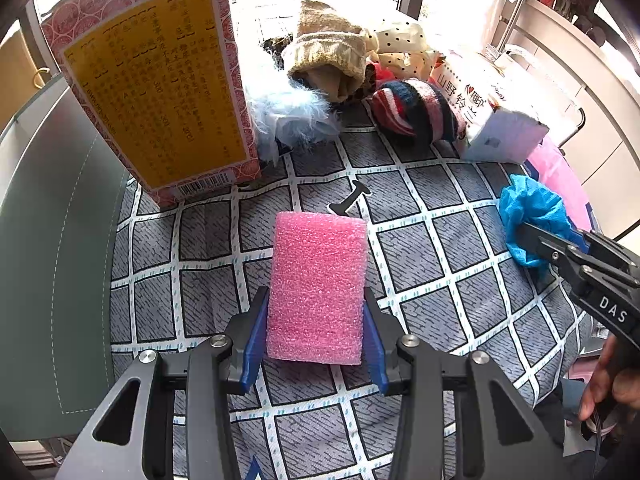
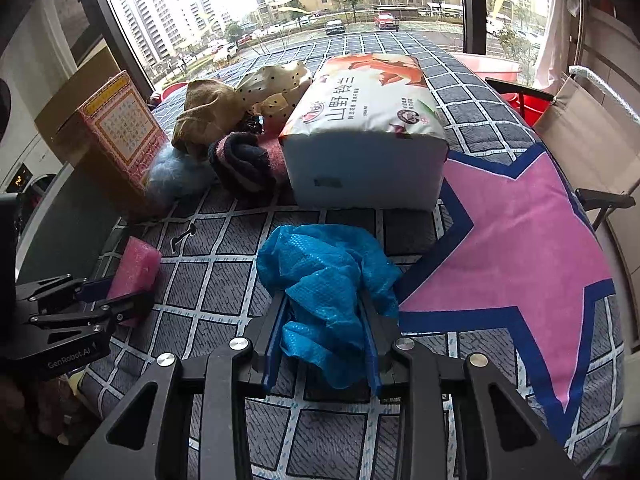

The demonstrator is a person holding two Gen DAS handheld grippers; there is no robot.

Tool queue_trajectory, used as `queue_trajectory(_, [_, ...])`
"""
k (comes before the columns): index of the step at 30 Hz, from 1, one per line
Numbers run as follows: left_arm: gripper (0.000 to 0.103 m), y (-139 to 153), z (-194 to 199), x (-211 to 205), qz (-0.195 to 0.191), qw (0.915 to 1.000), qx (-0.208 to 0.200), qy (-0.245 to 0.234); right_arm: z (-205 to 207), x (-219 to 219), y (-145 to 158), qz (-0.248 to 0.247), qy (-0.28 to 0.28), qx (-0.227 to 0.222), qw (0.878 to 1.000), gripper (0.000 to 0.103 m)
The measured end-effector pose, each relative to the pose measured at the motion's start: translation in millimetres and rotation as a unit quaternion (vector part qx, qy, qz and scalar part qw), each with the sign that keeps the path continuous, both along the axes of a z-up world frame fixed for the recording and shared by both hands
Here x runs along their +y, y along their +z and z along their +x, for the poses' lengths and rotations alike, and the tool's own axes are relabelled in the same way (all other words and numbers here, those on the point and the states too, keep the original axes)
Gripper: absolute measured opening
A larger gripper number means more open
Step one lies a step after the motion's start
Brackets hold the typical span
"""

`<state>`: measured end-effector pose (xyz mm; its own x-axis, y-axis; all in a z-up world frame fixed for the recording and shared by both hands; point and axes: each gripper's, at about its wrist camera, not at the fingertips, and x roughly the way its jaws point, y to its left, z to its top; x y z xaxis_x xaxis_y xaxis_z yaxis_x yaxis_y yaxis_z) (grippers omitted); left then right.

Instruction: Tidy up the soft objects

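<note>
At the bottom centre of the left wrist view, the left tongs (image 1: 316,332) are clamped on the near end of a pink foam block (image 1: 318,284), its far end reaching up the middle of the frame over the grey checked cloth (image 1: 420,240). At the bottom centre of the right wrist view, the right tongs (image 2: 324,340) are clamped on a crumpled blue plastic cover (image 2: 324,276), which bunches up above the blue pads. Beyond, in the middle of that frame, lies a white tissue pack (image 2: 368,136), with a striped knit piece (image 2: 244,164) touching its left side. Farther left sit a pale blue fluffy item (image 2: 176,176) and an upright red-and-yellow box (image 2: 120,136). Behind them, tan knitwear (image 2: 204,116) and a polka-dot fabric (image 2: 276,88) are piled together.
</note>
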<state>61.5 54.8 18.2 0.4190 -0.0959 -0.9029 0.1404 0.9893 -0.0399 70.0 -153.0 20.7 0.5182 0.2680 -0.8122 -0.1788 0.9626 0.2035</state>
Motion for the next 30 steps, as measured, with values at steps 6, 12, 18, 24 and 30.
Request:
queue_trajectory(6, [0.046,1.8,2.7,-1.2,0.005,0.9999,-0.001,0.013,-5.1,4.9,-0.6,-0.027,0.007,-0.01,1.0,0.035])
queue_trajectory(12, [0.046,-0.2,-1.9,-2.3,0.004,0.9997,-0.02,0.009,-8.8,6.8,-1.2,-0.043,0.004,-0.025,0.999,0.035])
queue_trajectory(18, [0.046,-2.9,-15.4,0.5,-0.006,0.9991,-0.038,0.018,-16.5,13.3,-2.5,-0.064,-0.001,-0.041,0.997,0.035])
queue_trajectory(24, [0.046,-3.4,-22.7,0.5,-0.009,0.9987,-0.047,0.019,-20.3,18.4,-2.7,-0.081,-0.01,-0.049,0.995,0.035])
queue_trajectory(30, [0.046,-3.0,-30.2,0.8,0.0,0.9991,-0.039,0.013,-20.8,13.7,-1.4,-0.06,-0.014,-0.046,0.997,0.036])
